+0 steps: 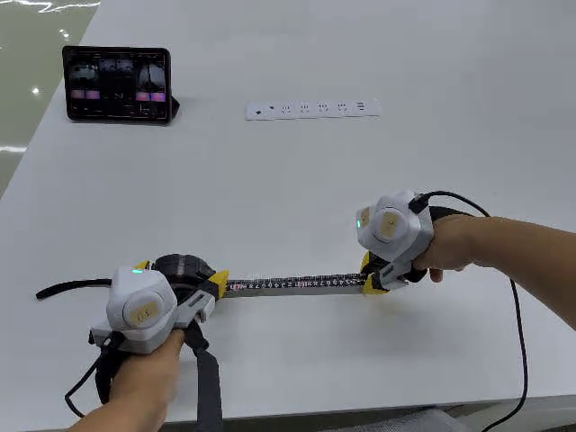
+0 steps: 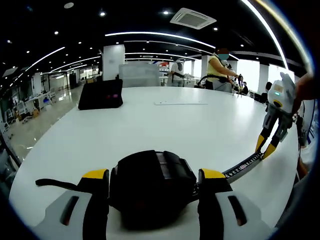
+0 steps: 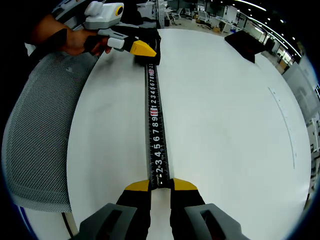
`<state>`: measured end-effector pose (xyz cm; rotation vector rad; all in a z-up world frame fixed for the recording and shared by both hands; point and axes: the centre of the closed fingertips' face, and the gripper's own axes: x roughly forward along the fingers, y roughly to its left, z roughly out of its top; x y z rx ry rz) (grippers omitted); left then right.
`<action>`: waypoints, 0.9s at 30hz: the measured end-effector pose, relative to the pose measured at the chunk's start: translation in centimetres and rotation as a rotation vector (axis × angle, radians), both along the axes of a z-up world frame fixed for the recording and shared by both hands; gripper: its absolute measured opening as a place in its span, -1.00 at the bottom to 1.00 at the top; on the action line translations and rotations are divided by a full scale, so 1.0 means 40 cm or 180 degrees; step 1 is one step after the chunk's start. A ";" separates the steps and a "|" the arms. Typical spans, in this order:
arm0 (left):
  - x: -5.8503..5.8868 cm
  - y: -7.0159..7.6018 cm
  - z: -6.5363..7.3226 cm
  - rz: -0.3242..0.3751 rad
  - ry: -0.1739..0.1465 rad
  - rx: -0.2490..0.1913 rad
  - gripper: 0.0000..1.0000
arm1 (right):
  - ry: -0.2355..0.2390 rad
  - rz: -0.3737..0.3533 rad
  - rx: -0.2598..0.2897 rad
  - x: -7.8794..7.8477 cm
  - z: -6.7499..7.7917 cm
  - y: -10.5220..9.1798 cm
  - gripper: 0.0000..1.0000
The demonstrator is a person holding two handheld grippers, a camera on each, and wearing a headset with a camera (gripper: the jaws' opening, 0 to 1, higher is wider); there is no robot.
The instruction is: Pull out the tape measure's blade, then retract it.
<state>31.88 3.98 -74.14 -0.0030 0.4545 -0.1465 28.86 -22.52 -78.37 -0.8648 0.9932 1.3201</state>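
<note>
- A person works at a white bench (image 1: pixel 270 180) with a gripper in each hand and a tape measure (image 1: pixel 184 268) drawn out between them.
- The left gripper (image 1: pixel 180 274) is near the bench's front edge. Its yellow-tipped jaws are pressed against opposite sides of the black tape measure, which sits on the bench surface.
- The left gripper view looks over the top of the tape measure, with one jaw on each side of it.
- The blade (image 1: pixel 288 284) runs from the tape measure toward the person's right, low along the bench, and ends at the right gripper (image 1: pixel 369 277).
- The right gripper's jaws are pressed together on the blade's free end.
- In the right gripper view the blade lies scale side up in a straight line away from the jaws. The lowest numbers are nearest the jaws, and the far end meets the tape measure in the left gripper.
- A thin black strap (image 1: pixel 63 288) trails across the bench to the person's left of the tape measure.
- A tablet (image 1: pixel 117 84) stands propped at the bench's far left corner with its screen lit.
- A white power strip (image 1: pixel 312 109) lies flat farther along, well apart from both grippers.
- A grey mesh chair back (image 3: pixel 40 135) sits just beside the bench's edge in the right gripper view.
</note>
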 end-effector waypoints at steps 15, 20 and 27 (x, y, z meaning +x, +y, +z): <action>-0.002 0.006 -0.013 -0.0003 0.0208 -0.0070 0.26 | 0.0044 -0.0102 0.0010 0.000 0.000 0.002 -0.80; -0.001 0.005 -0.015 -0.0009 0.0225 -0.0078 0.25 | 0.0062 -0.0106 -0.0004 -0.002 -0.001 0.005 -0.80; -0.002 0.004 -0.016 -0.0016 0.0258 -0.0091 0.26 | 0.0065 -0.0094 -0.0021 -0.002 -0.002 0.007 -0.80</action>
